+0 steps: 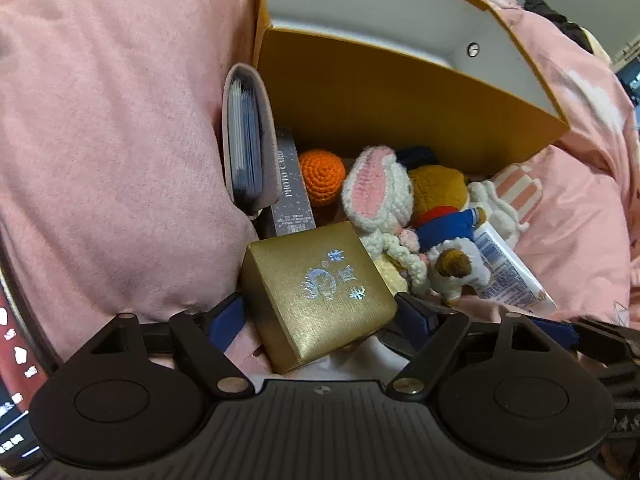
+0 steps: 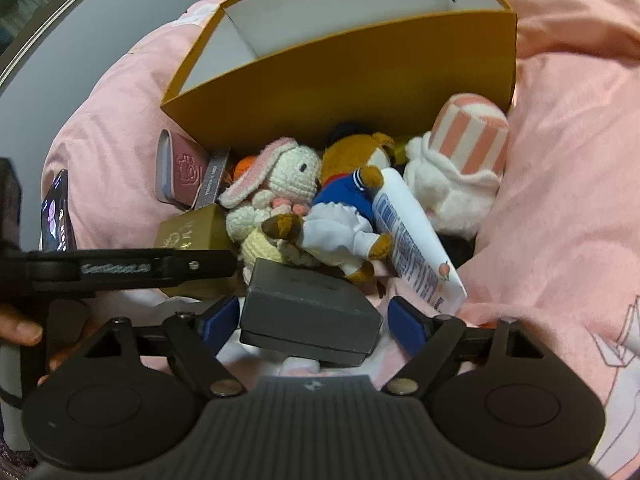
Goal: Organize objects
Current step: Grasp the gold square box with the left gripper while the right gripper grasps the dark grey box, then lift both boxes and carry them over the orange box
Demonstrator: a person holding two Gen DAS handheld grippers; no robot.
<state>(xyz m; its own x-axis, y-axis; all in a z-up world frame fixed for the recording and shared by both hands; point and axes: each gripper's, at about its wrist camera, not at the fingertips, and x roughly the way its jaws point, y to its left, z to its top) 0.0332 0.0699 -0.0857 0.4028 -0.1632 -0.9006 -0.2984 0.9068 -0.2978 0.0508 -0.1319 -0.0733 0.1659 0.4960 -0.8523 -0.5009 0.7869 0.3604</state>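
A gold gift box point(image 1: 320, 296) lies tilted on the pink bedding between the blue pads of my left gripper point(image 1: 320, 316), which stands open with both pads just off its sides. In the right wrist view a flat grey box point(image 2: 308, 312) lies between the pads of my right gripper point(image 2: 314, 320), also open, with a narrow gap showing at the right pad. Beyond both lie a crochet bunny point(image 2: 288, 176), a brown bear in a blue top point(image 2: 348, 192), a white tube point(image 2: 416, 248) and an orange crochet ball point(image 1: 322, 176).
An open yellow cardboard box point(image 1: 380, 92) with white inner walls stands behind the pile. A pink card holder point(image 1: 248, 144) and a silver card box point(image 1: 290, 184) lean at the left. A white plush with a striped hat point(image 2: 464, 160) sits at the right. A phone point(image 2: 58, 216) lies at the far left.
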